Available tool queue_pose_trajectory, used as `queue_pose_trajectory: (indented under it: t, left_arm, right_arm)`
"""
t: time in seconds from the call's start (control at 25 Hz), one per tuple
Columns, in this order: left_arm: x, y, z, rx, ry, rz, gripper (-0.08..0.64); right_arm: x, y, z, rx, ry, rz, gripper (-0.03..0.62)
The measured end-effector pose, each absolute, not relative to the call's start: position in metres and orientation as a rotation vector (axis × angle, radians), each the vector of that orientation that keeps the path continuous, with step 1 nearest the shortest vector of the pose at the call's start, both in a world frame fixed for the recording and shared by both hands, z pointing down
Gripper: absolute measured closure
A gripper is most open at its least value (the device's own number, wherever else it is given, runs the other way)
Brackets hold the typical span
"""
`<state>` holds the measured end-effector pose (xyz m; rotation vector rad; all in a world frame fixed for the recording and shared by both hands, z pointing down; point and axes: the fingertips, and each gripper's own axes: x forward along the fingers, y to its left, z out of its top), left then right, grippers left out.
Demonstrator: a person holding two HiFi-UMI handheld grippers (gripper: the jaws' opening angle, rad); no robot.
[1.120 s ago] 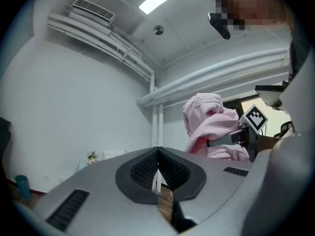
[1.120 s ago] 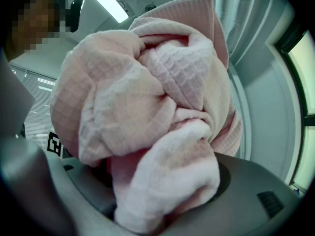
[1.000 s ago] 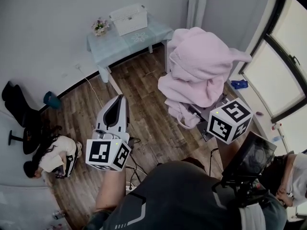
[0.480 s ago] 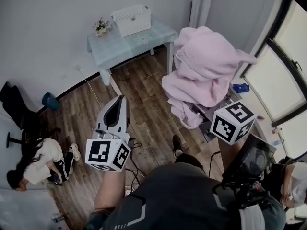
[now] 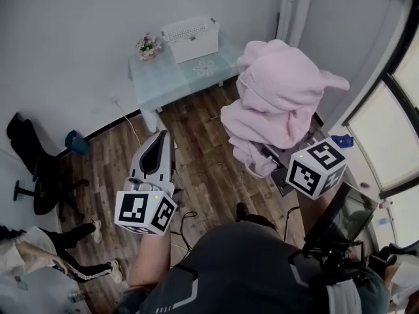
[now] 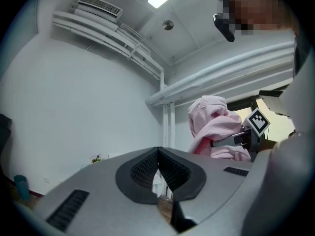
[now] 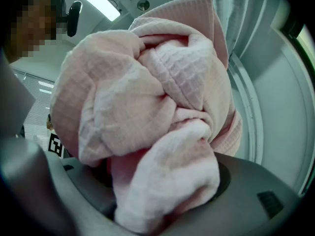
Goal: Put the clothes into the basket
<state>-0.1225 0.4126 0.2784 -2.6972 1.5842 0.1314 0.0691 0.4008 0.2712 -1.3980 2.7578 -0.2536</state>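
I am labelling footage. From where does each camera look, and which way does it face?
Head view: on the person's head, steeply down at table, basket; torso, left gripper, right gripper show.
Left gripper view: on that gripper, level along its shut jaws toward the wall.
Right gripper view: on that gripper, filled by the pink garment it clamps.
Shared: all three show the garment.

Pink waffle-textured cloth garment (image 7: 147,107); matt wood-plank floor (image 5: 204,154)

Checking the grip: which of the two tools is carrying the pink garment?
The right tool: the garment is bunched between its jaws. The left tool is shut on nothing.
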Motion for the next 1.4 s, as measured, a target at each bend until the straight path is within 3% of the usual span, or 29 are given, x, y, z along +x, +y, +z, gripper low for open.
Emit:
queue_pose_trajectory:
  t: [0.76, 1.0, 1.4]
  left_arm:
    - [-0.087, 0.223, 0.273, -2.652, 1.744, 0.070, 0.551]
    - [-0.125, 0.153, 0.271, -2.659, 1.774, 0.062, 0.551]
    - [-0.121, 0.144, 0.276, -2.651, 1.654, 0.115, 0.551]
  right_arm:
    - [0.111, 0.196, 0.266, -1.299, 2.824, -0.303, 0.255]
    - [0.076, 0.126, 0.271, -1.325, 2.828, -0.358, 0.255]
    - [0.082, 0.125, 0.278, -1.387, 2.758, -0.255, 0.255]
